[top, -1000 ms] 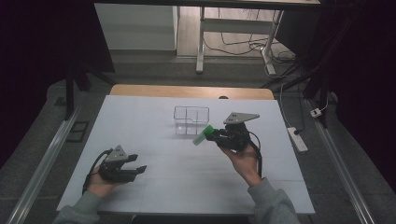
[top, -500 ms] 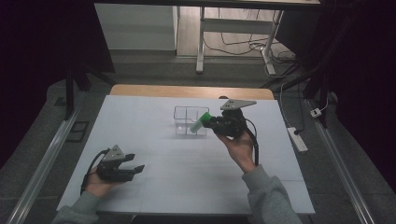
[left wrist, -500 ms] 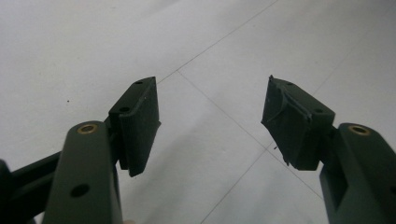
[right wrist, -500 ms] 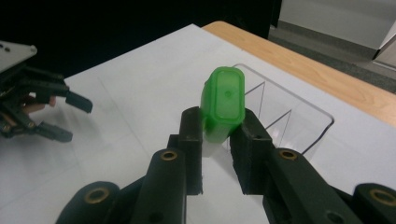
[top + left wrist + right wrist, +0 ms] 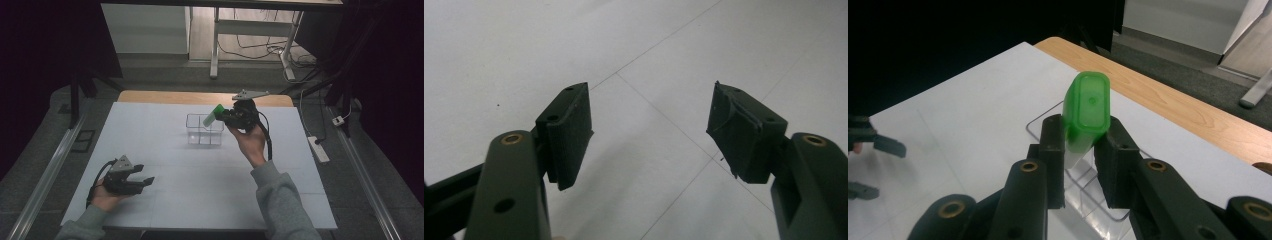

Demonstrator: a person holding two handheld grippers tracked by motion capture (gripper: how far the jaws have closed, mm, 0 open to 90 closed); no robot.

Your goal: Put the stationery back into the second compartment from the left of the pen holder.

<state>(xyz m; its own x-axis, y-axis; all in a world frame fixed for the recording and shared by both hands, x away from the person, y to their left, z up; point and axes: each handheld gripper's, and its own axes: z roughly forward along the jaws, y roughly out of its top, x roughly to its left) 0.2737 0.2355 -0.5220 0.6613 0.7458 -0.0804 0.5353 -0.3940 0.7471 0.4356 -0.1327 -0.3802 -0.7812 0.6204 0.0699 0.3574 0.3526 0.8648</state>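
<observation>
My right gripper (image 5: 223, 117) is shut on a small container with a green cap (image 5: 213, 114) and holds it in the air over the right part of a clear plastic box (image 5: 204, 130). In the right gripper view the green-capped container (image 5: 1087, 110) is pinched between both jaws, with the clear box (image 5: 1083, 187) below it. My left gripper (image 5: 144, 182) rests low at the near left of the white table (image 5: 200, 185). It is open, and the left gripper view shows only bare table between its pads (image 5: 569, 125).
The clear box is divided into compartments and stands at the middle back of the table. A wooden strip (image 5: 165, 97) runs along the table's far edge. A power strip (image 5: 319, 149) lies on the floor at the right. Metal rails flank the table.
My right gripper has carried the green-capped container up and toward the far side, from in front of the clear box to above it. The left gripper has drifted slightly nearer.
</observation>
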